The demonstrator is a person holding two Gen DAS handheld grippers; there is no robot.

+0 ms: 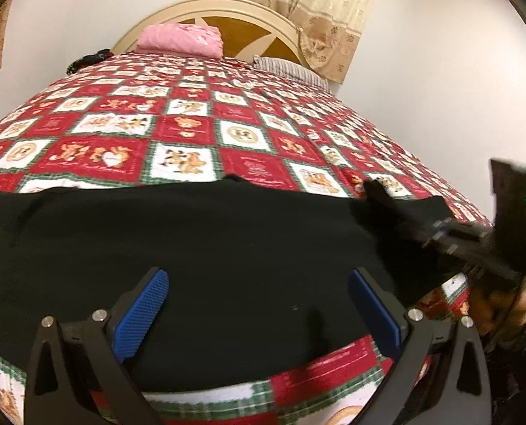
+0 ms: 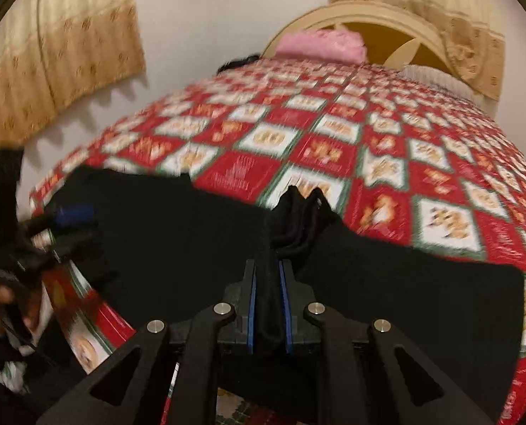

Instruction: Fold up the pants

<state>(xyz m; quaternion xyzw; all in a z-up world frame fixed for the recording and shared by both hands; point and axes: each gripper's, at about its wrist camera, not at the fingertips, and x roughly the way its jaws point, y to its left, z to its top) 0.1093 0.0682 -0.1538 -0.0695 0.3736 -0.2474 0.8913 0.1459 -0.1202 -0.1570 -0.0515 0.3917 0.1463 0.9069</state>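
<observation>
Blue-padded, the right gripper (image 2: pixel 270 304) pinches a bunched edge of the black fabric pants (image 2: pixel 178 233), which lie across the red checked quilt (image 2: pixel 387 163). The left gripper (image 1: pixel 257 313) hovers spread above them. A fold appears underway; next, carry the held edge across.

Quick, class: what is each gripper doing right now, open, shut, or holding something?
Left gripper: open, holding nothing, over the black pants.
Right gripper: shut on a bunched fold of the pants.

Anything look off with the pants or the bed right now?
Nothing damaged. The black pants lie across the quilt; only the bunched edge pinched in the right gripper sticks up. The left gripper is open.
</observation>
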